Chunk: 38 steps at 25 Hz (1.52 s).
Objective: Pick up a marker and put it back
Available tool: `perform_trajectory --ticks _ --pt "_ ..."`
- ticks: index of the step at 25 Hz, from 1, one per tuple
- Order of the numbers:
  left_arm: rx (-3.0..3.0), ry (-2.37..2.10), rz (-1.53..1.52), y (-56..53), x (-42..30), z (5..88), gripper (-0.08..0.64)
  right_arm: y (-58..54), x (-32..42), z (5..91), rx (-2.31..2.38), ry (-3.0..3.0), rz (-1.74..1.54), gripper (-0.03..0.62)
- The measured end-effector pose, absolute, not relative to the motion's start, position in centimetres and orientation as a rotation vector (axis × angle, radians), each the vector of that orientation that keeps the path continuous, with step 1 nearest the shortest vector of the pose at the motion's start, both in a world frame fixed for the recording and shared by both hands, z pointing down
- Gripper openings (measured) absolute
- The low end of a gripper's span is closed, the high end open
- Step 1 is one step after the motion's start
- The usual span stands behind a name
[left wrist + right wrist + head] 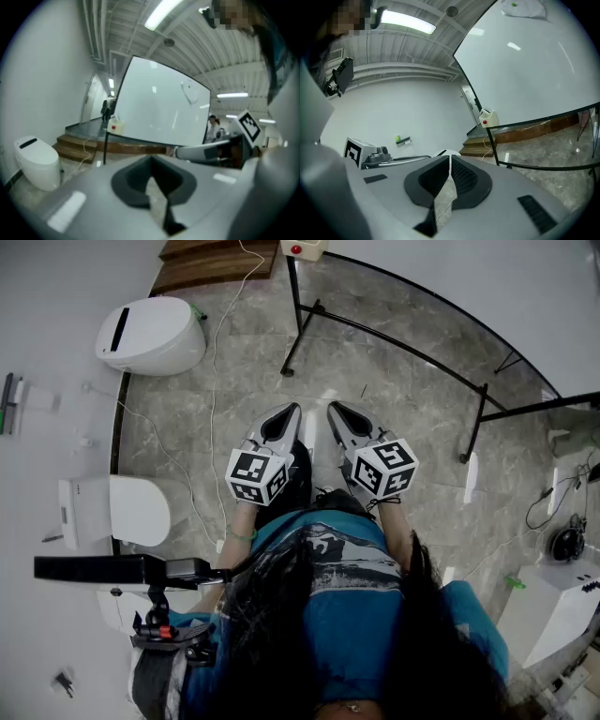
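Grippers point(292, 411) point(334, 409) well short of whiteboard stand point(403, 346)

A white rounded appliance point(150, 334) sits at the marble floor's point(412, 418) left edge, near wooden steps point(216, 259) (a white cable point(214, 381) trails between them). A whiteboard point(159, 108) stands on black legs.

Floor point(394, 409): we list grey marbled tile, carrying a black whiteboard frame point(398, 341), a white trailing cable point(213, 381), a white toilet unit point(150, 334) and wooden steps point(211, 261).
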State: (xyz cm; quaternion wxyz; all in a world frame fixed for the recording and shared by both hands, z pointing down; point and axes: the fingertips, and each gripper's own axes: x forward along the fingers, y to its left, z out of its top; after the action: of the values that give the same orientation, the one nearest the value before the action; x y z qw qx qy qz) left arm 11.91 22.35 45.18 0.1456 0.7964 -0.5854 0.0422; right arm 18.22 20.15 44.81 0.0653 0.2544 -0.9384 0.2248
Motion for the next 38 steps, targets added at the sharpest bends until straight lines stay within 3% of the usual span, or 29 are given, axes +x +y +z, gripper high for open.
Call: perform_trajectory --ticks 18,33,38 --pt "2.414 -1.509 0.196 3.7 -5.9 44.9 0.003 2.5 -1.4 43.9 0.842 -2.785 0.674 0.018" --pt "2.45 -1.406 0.173 3.0 -3.3 45.0 0.003 2.4 1.2 43.3 0.971 -2.734 0.655 0.018" --pt "2.421 -1.423 0.173 -0.7 -4.4 45.4 0.003 -2.3 0.4 43.0 0.965 -2.74 0.64 0.018"
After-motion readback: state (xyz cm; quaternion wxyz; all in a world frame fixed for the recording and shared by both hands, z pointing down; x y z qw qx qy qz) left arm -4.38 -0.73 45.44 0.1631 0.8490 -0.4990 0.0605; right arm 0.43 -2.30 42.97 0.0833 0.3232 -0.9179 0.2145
